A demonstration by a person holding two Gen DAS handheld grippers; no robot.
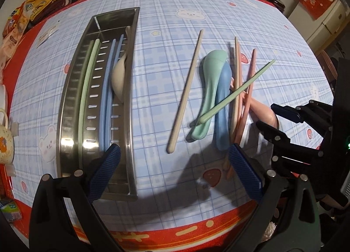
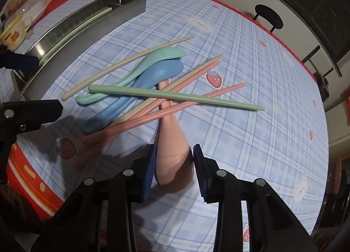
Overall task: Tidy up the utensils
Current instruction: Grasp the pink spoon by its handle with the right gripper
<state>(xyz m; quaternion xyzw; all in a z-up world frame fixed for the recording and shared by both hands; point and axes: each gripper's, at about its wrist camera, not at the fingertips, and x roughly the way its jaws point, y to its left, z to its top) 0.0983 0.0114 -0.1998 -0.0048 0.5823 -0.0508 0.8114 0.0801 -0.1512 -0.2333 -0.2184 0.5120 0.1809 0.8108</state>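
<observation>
Pink spoon lies near the tabletop's front edge, bowl end between the right gripper pads, which seem to clamp it; its handle runs away under the crossed chopsticks. Left gripper, open, hangs by the steel tray.

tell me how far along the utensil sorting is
Done: the perforated steel tray already holds pale green chopsticks, blue chopsticks and a beige spoon.

In hand: the right gripper has its pads around the pink spoon, whose handle sits under the pile.

Left: the mint spoon, blue spoon, green chopstick, beige chopsticks and pink chopsticks. The left gripper is open, empty.
</observation>
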